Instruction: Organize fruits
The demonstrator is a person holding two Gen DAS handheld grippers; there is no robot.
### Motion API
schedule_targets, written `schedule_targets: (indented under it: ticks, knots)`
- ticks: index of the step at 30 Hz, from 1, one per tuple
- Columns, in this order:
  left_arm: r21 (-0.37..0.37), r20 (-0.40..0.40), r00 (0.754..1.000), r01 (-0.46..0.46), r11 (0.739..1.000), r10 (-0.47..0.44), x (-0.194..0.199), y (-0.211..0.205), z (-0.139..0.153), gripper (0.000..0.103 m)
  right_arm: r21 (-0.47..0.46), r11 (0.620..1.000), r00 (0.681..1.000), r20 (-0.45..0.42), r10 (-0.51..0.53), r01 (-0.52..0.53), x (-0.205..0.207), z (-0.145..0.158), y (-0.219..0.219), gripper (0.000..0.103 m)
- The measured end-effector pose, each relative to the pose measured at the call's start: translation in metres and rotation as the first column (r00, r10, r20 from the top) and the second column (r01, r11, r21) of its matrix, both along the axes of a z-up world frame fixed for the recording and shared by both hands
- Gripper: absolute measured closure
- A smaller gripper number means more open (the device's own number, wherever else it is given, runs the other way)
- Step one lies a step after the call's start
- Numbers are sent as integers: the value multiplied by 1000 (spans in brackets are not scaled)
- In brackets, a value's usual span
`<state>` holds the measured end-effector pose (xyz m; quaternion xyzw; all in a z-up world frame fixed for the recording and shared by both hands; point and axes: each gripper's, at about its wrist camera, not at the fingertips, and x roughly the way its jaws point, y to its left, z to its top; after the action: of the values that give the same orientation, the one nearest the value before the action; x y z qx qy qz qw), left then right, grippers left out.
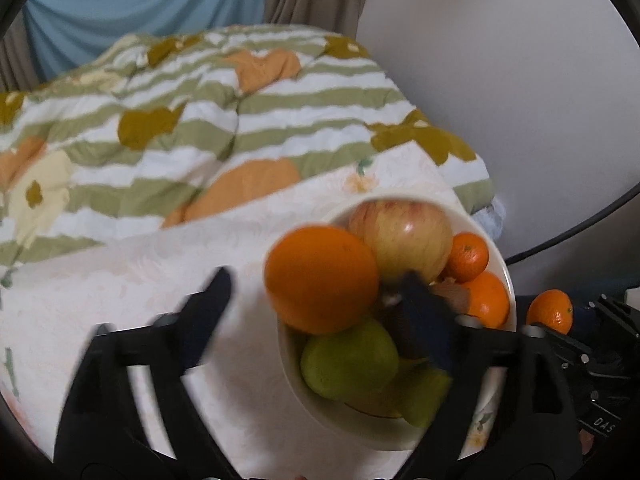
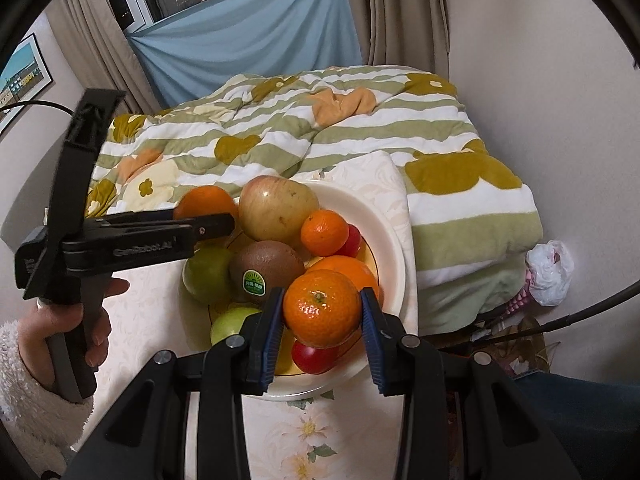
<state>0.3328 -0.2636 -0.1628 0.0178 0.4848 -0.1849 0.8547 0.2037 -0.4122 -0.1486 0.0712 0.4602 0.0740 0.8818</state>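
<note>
A white bowl (image 2: 394, 248) full of fruit stands on a pale floral cloth. It holds a large orange (image 1: 320, 278), an apple (image 2: 278, 208), a kiwi (image 2: 266, 266), green fruits (image 1: 348, 362), mandarins (image 2: 324, 232) and small red fruits (image 2: 314, 356). My right gripper (image 2: 320, 326) is shut on a mandarin (image 2: 320, 308) just above the bowl's near side; that mandarin also shows in the left wrist view (image 1: 550, 312). My left gripper (image 1: 316, 312) is open around the large orange, one finger outside the bowl's rim, one among the fruit. It appears in the right wrist view (image 2: 204, 220) at the bowl's left.
A green-striped quilt (image 2: 320, 132) is heaped behind the bowl. A white wall (image 2: 540, 80) rises on the right. A plastic bag (image 2: 550, 272) and clutter lie at the lower right beside the bed. Blue cloth (image 2: 248, 32) and curtains hang at the back.
</note>
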Motion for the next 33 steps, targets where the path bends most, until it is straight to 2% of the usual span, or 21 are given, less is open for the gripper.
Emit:
schedule_targets:
  ticks: [7, 14, 18, 23, 33]
  knots:
    - [30, 35, 999, -19, 999, 18, -10, 12, 24, 0, 1, 1000, 1000, 17, 14, -14, 0, 8, 2, 69]
    - [92, 39, 992, -121, 988, 118, -36, 53, 37, 0, 5, 997, 996, 41, 77, -77, 8, 9, 12, 69]
    - [118, 29, 983, -184, 976, 182, -54, 75, 38, 0, 10, 993, 993, 35, 116, -116, 13, 1, 22, 69]
    - [105, 9, 972, -235, 966, 235, -76, 94, 35, 0, 13, 992, 992, 16, 127, -127, 11, -11, 29, 69]
    - [83, -24, 970, -238, 968, 240, -95, 102, 19, 0, -38, 995, 995, 28, 97, -96, 4, -20, 33, 68]
